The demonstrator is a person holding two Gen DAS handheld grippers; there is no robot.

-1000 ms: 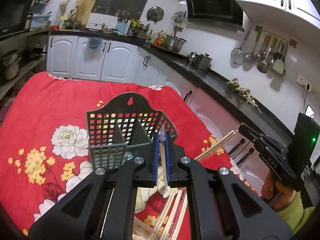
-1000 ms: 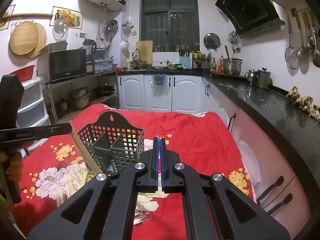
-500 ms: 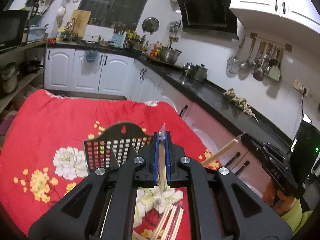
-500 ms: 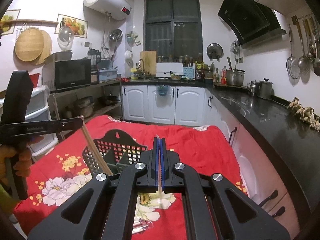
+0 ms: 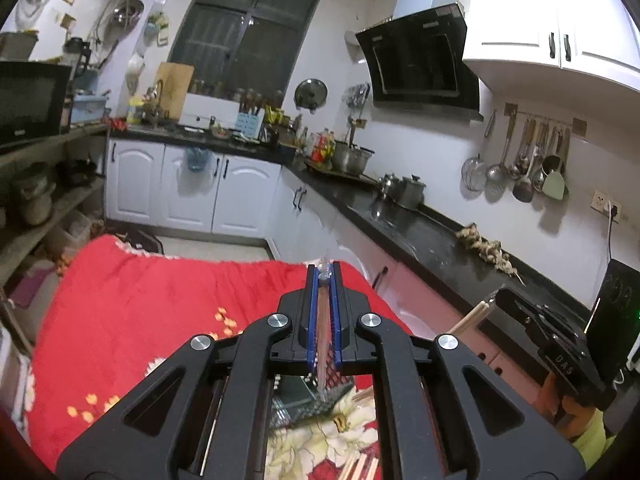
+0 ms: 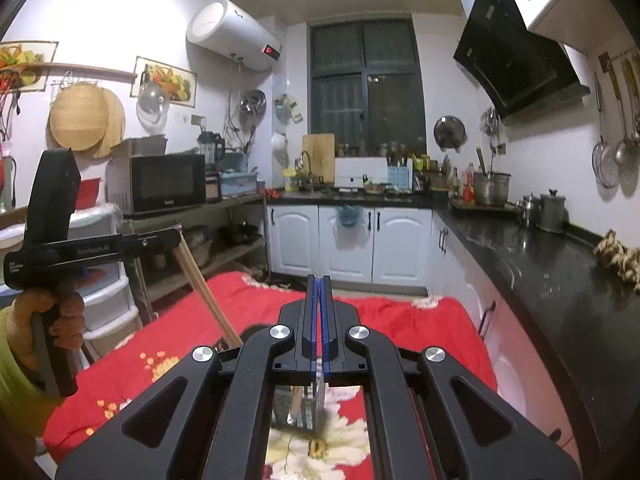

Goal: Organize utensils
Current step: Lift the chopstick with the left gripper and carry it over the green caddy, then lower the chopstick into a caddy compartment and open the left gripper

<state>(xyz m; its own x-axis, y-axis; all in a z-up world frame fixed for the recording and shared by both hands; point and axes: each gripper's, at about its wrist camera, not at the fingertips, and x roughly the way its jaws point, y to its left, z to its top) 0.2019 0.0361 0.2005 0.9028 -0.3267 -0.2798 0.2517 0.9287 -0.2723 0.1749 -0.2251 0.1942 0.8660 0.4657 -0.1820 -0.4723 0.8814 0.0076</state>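
My left gripper point(image 5: 325, 270) is shut on a pair of wooden chopsticks point(image 5: 323, 332) that hang down between the blue pads. It also shows in the right wrist view point(image 6: 176, 236), with the chopsticks point(image 6: 202, 288) slanting down from it. My right gripper point(image 6: 319, 280) is shut on chopsticks too: they show in the left wrist view point(image 5: 472, 318), sticking out of it point(image 5: 498, 300). The dark mesh utensil basket point(image 5: 316, 400) sits on the red floral tablecloth point(image 5: 140, 312), mostly hidden below both grippers; part of it shows in the right wrist view point(image 6: 298, 404).
Loose chopsticks point(image 5: 360, 466) lie on the cloth near the bottom edge. A black counter point(image 6: 540, 272) with pots runs along the right. White cabinets point(image 6: 348, 240) stand behind the table. A shelf with a microwave point(image 6: 168, 184) is at the left.
Both grippers have risen and tilted up, each still holding its chopsticks. The basket has dropped from the middle of both views to below the fingers.
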